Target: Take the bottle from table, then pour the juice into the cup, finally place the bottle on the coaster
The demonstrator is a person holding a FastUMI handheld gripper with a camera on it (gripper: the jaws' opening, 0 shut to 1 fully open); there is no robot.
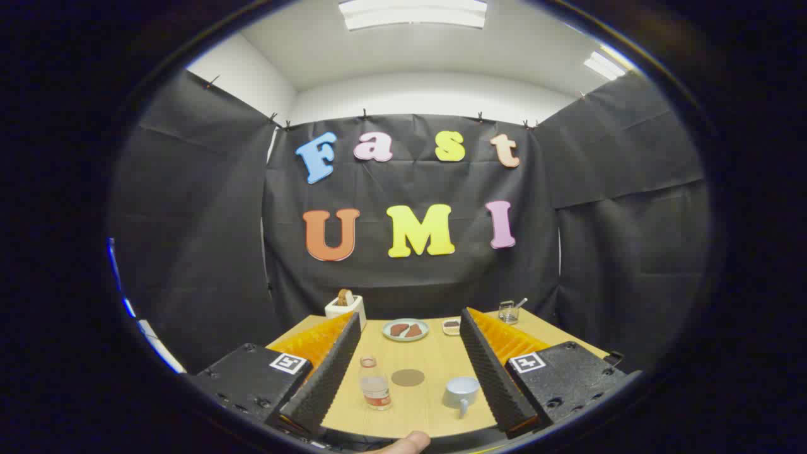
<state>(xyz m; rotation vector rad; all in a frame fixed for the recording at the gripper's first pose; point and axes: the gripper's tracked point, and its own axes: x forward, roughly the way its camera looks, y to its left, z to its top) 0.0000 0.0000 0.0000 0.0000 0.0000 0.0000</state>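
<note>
A small clear bottle (374, 383) with a red label stands upright on the wooden table (429, 410), close to the left finger. A pale cup (461, 393) with its handle toward me sits near the right finger. Between and a little beyond them lies a round brown coaster (408, 377). My gripper (410, 335) is open wide, with nothing between its fingers; the bottle, coaster and cup all lie in the gap between them, below the tips.
At the table's far side stand a white toaster with bread (345, 306), a plate with brown pieces (405, 329), a small dish (451, 326) and a glass with a spoon (509, 311). A fingertip (410, 443) shows at the near edge. Black cloth walls enclose the table.
</note>
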